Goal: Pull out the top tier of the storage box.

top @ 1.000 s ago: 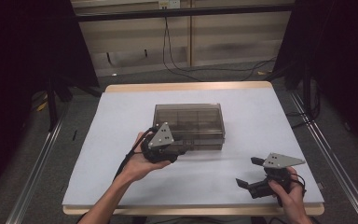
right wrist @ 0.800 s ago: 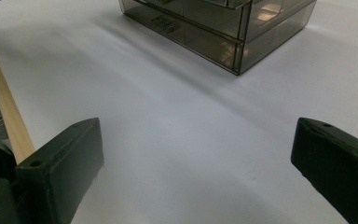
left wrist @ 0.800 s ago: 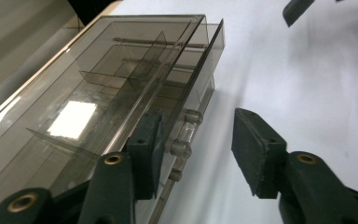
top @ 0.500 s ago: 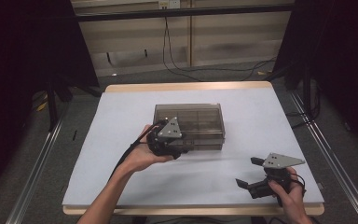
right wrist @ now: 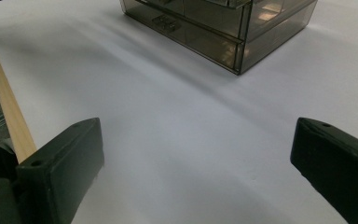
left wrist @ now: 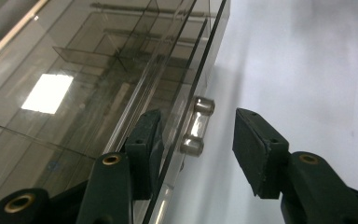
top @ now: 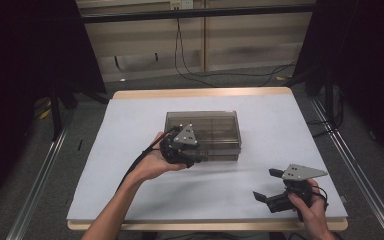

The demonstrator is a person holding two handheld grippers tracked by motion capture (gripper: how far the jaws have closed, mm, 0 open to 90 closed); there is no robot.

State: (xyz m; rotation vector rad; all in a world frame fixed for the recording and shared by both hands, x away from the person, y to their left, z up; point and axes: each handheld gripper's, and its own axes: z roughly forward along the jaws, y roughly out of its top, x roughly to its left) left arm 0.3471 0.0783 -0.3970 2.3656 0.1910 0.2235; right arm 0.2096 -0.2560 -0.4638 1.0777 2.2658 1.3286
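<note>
The left tongs sit at the near front face of a smoky clear plastic drawer box, held in the person's left hand. In the left gripper view their jaws stand apart around a small metal handle on the box's front panel: one pad lies on the box side of the clear panel edge, and the other stands off from the handle over bare surface, not touching it. They have just been closing a little, with the handle between them but not yet pinched.

The right tongs rest low, well to the right of and nearer than the left pair, in the right hand. Their jaws are wide apart with nothing between them; ahead of them in the right gripper view lies plain white surface, and beyond that a corner of the box.

The desk is covered by a white sheet, smooth apart from faint creases, with a pale wooden edge showing at the far side. Around the desk the room is dim: grey carpeted floor, dark curtains on both sides, a light panelled wall behind with black cables trailing down to the floor, and metal rails running along the desk's flanks.
</note>
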